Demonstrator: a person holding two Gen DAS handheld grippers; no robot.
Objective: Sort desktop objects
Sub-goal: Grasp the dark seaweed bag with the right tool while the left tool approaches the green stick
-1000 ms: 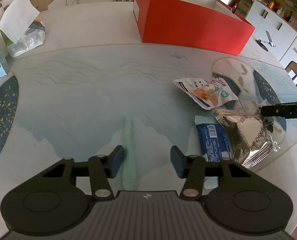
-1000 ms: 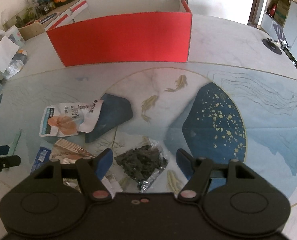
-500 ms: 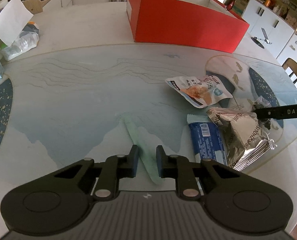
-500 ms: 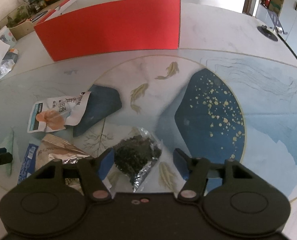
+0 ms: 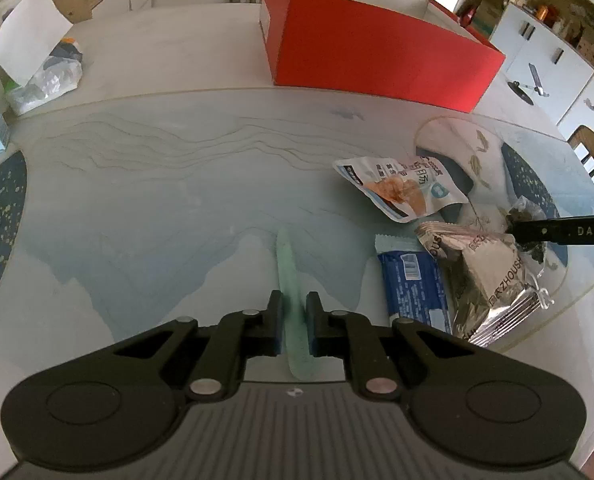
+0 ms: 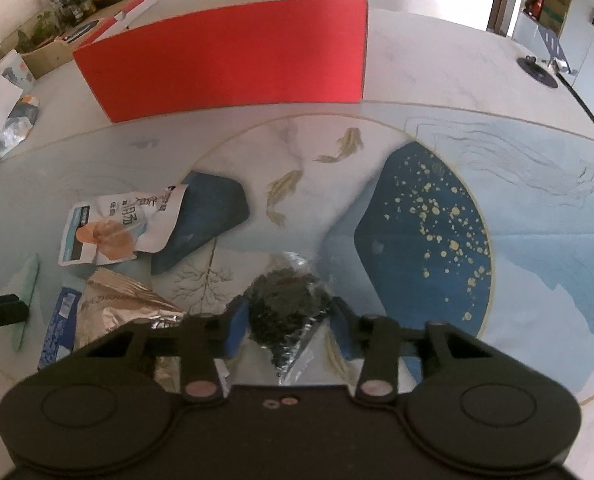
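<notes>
Here: five packets [image 5: 403,196], one red box [image 5: 377,64].

Left hand-held gripper [image 5: 295,330] has clamped the green strip [image 5: 291,280]; right [image 6: 287,326] is closing around the dark packet [image 6: 285,300].

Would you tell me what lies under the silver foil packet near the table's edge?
The silver foil packet overlaps one long edge of the blue wrapped bar, which lies flat on the patterned table. Whatever else sits beneath the foil is covered and cannot be seen.
</notes>
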